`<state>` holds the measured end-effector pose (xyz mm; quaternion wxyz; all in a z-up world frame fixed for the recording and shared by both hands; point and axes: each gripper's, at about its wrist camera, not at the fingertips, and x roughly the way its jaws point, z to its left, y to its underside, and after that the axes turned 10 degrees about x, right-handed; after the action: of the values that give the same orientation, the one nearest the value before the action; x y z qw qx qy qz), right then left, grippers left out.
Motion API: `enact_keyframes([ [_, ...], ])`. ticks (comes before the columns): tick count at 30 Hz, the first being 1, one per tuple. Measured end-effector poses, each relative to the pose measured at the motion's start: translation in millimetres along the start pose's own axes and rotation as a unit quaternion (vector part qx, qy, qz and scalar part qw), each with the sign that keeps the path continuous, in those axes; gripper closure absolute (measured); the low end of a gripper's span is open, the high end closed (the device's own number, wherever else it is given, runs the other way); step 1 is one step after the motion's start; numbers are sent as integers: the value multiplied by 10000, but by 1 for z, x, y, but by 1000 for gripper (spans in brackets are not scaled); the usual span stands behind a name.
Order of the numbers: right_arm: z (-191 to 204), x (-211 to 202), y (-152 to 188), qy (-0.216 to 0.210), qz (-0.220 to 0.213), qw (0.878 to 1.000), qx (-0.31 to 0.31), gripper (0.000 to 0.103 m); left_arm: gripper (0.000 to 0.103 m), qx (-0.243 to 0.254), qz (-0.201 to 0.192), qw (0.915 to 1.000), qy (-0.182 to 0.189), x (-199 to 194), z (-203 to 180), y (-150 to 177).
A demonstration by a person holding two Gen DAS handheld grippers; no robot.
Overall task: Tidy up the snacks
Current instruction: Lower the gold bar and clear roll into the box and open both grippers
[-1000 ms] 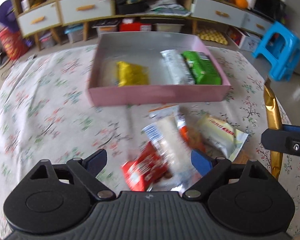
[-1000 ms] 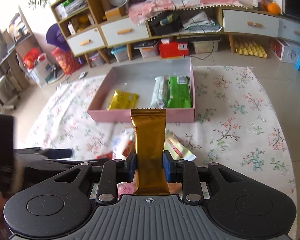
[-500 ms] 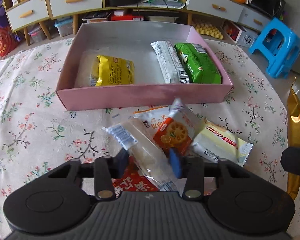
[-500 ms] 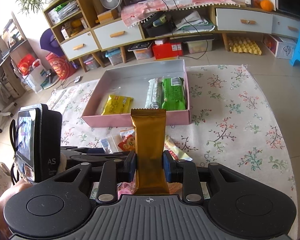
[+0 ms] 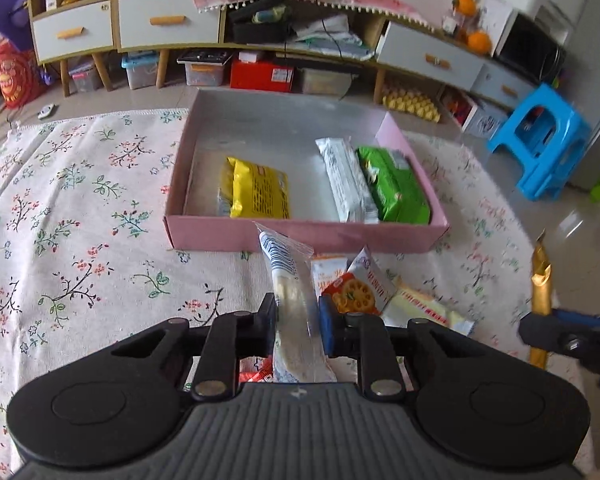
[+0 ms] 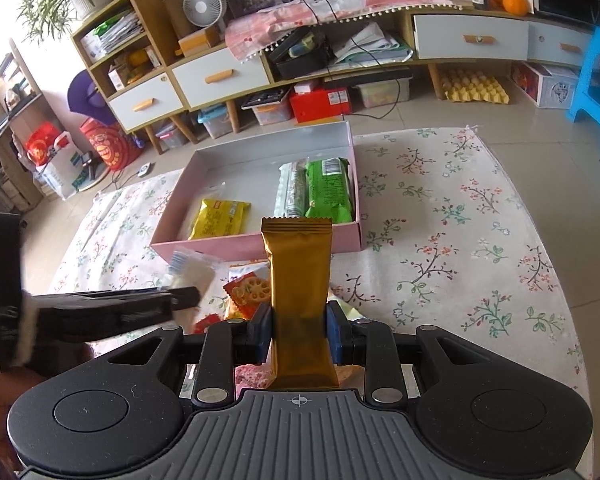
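My left gripper [image 5: 298, 322] is shut on a clear white snack packet [image 5: 290, 280] and holds it above the loose pile. My right gripper [image 6: 299, 334] is shut on a gold snack bar [image 6: 299, 280], held upright; the bar also shows in the left wrist view [image 5: 541, 292]. The pink box [image 5: 300, 236] ahead holds a yellow packet [image 5: 260, 194], a white packet [image 5: 348, 180] and a green packet [image 5: 396, 188]. An orange cracker packet [image 5: 354, 290] and a pale yellow packet [image 5: 428, 312] lie on the floral cloth before the box.
A red packet [image 5: 256, 374] lies under my left gripper. The floral cloth [image 5: 80, 220] covers the table. Behind stand shelves with drawers [image 6: 220, 76], storage boxes on the floor and a blue stool [image 5: 540, 140] to the right.
My left gripper closed on the clear white packet and has lifted it off the pile. My right gripper keeps holding the gold bar, nearly still.
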<state>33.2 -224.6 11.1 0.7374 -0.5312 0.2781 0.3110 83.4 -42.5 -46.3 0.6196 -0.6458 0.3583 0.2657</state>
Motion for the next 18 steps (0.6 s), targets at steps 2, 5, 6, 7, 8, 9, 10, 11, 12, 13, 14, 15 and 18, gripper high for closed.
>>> enact_keyframes([
  [2, -1, 0, -1, 7, -13, 10000, 29, 77, 84, -152, -127, 9997, 161, -7, 9, -2],
  [5, -2, 0, -2, 15, -37, 10000, 73, 77, 84, -288, -374, 9971, 589, -17, 22, -5],
  [6, -2, -1, -3, 13, -45, 9999, 89, 77, 84, -328, -453, 9955, 764, -19, 26, -5],
  [7, -3, -1, -3, 6, -56, 9999, 116, 77, 84, -380, -555, 9935, 920, -22, 30, -4],
  [8, -4, -2, -3, -13, -68, 9999, 146, 77, 84, -416, -661, 9915, 1037, -25, 34, -3],
  [9, -4, -4, -4, -33, -86, 9998, 164, 77, 84, -415, -752, 9898, 1133, -27, 35, -3],
  [10, -4, -5, -3, -41, -114, 9998, 175, 77, 84, -426, -860, 9878, 1229, -30, 37, -1],
  [11, -5, -6, -4, -57, -139, 9997, 190, 77, 84, -446, -959, 9854, 1331, -33, 40, -1],
  [12, -6, -7, -4, -77, -152, 9996, 227, 77, 84, -451, -1047, 9833, 1417, -35, 42, 0],
  [13, -7, -7, -5, -98, -157, 9994, 278, 77, 84, -445, -1139, 9817, 1462, -38, 45, 0],
  [14, -8, -7, -6, -110, -163, 9993, 320, 77, 84, -445, -1227, 9806, 1465, -40, 46, 0],
  [15, -8, -7, -7, -100, -182, 9992, 350, 77, 84, -469, -1282, 9806, 1410, -42, 49, 0],
  [18, -9, -6, -8, 33, -242, 9987, 441, 77, 84, -756, -1305, 9819, 1148, -41, 60, -4],
])
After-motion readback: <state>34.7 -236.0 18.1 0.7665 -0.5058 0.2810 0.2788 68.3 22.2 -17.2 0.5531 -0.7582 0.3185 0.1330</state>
